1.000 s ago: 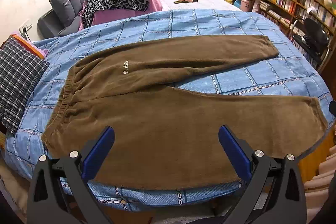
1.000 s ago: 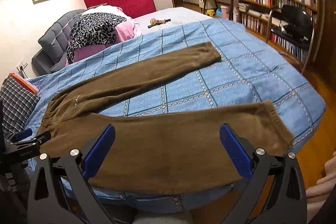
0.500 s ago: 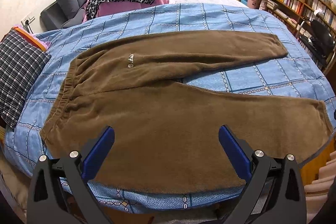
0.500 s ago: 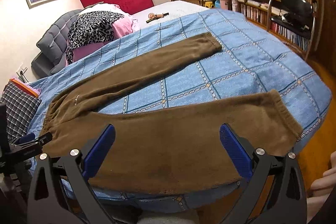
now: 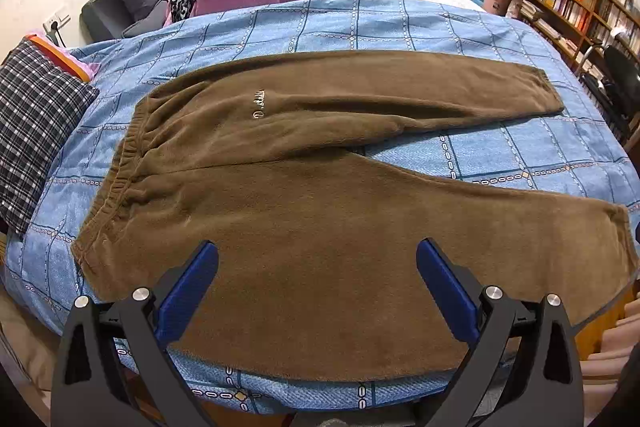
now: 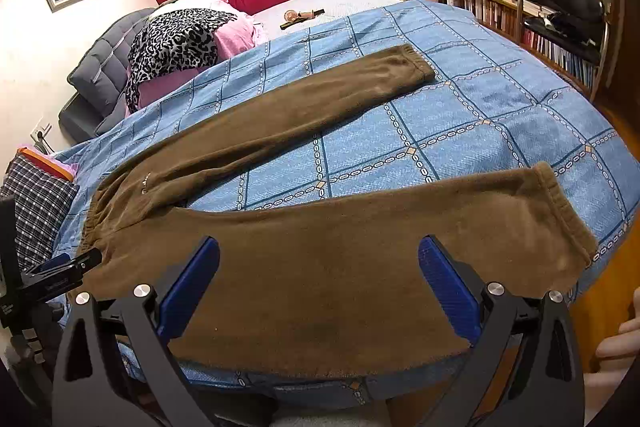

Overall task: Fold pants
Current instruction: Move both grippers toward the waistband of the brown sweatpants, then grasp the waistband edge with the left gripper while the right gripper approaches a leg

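Brown fleece pants (image 5: pixel 304 195) lie spread flat on the bed (image 5: pixel 400 23), waistband toward its left edge beside the plaid pillow (image 5: pixel 36 131), both legs splayed toward the right edge, the near leg running along the front edge. Over the last second both cameras have closed in and lowered toward that near leg. The left hand-held gripper (image 5: pixel 318 281) and right hand-held gripper (image 6: pixel 319 281) hover released, jaws wide, grasping nothing. No fold is begun; the approach suggests a pickup of the near leg to lay it over the far one
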### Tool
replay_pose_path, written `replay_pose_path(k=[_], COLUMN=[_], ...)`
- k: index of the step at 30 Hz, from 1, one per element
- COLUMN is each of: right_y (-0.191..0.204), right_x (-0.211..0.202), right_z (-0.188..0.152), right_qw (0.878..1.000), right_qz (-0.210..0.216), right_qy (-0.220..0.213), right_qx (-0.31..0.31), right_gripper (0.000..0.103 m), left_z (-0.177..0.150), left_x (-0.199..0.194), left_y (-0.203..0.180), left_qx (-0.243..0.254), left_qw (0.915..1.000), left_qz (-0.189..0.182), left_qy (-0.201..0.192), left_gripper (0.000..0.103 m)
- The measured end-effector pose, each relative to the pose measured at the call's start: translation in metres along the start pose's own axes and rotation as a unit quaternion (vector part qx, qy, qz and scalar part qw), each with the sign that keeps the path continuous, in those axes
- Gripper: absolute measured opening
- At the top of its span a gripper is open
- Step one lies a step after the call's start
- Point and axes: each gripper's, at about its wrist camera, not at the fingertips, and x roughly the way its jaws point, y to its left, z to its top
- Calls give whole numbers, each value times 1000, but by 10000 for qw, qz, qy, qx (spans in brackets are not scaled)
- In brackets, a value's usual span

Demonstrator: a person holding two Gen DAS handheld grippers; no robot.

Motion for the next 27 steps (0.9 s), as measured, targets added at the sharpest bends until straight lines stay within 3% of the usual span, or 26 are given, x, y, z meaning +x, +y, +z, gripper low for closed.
replay_pose_path(k=[13, 27], right_y=[-12, -12], right_x=[15, 52], right_z=[2, 16], right_qw=[9994, 9985], right_qz=[-347, -238], right_qy=[-31, 402], right_qx=[19, 276], right_gripper=[100, 100], left_z=[7, 50], left_x=[11, 52], left_y=[8, 86], left_qx=[-48, -759], left_qw=[9999, 9948], left_qz=[107, 659], left_qy=[50, 136], left_gripper=[98, 98])
